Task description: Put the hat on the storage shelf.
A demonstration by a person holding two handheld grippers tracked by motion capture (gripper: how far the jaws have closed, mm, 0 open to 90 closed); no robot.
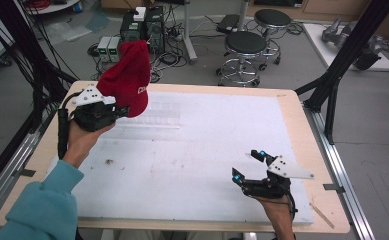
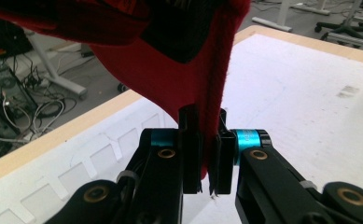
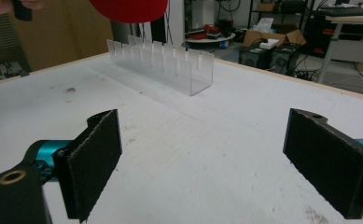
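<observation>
Two grippers were over the white table [image 1: 207,165], but just one of them had anything in it. The left gripper [image 1: 119,111], held up at the far left of the table, had its jaws pressed together on a fold at the lower edge of a red knit hat [image 1: 129,75]; in the left gripper view the red cloth [image 2: 170,74] ran down between the two black pads [image 2: 191,154] and rose above them, so the hat stood upward from the pinch with its long axis near vertical, clear of the table surface. A clear slotted rack [image 1: 154,117] lay on the table just beside and below the hat, its length running across the table away from the left hand. The right gripper [image 1: 246,165] hung low near the right front corner, well apart from both hat and rack, with its jaws spread wide and nothing between them; from its own view the rack [image 3: 163,63] sat ahead across bare table, and the hat's red edge [image 3: 130,9] hung above the rack's far end. Judging by that layout, any move of the hat toward the rack belonged to the left hand, which was by far the nearer.
</observation>
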